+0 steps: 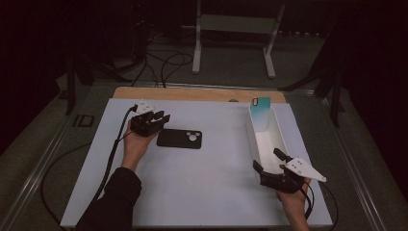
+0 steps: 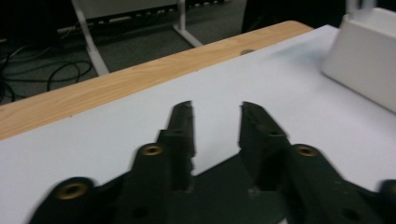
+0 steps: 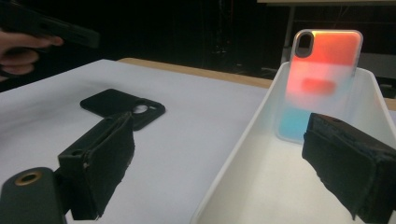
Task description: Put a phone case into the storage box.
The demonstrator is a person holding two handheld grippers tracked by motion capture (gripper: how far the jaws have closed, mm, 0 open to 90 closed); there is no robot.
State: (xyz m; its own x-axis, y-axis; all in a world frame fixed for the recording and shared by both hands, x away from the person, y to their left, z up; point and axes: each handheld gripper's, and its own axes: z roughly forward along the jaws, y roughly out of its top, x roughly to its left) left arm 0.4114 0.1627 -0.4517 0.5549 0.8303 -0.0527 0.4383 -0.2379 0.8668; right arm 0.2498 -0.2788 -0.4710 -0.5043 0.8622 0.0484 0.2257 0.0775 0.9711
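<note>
We steady the white bin (image 1: 281, 139) at lower right with open right fingers (image 1: 269, 161); the left gripper (image 1: 161, 117), fingers apart and empty, next must straddle the black phone case (image 1: 179, 138) mid-tabletop.

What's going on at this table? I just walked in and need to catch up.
A person works with a gripper in each hand. The left gripper hovers at the end of a black phone case lying flat on the white table, jaws apart, holding nothing. The right gripper straddles the near wall of a white bin, where an iridescent phone case leans upright.
</note>
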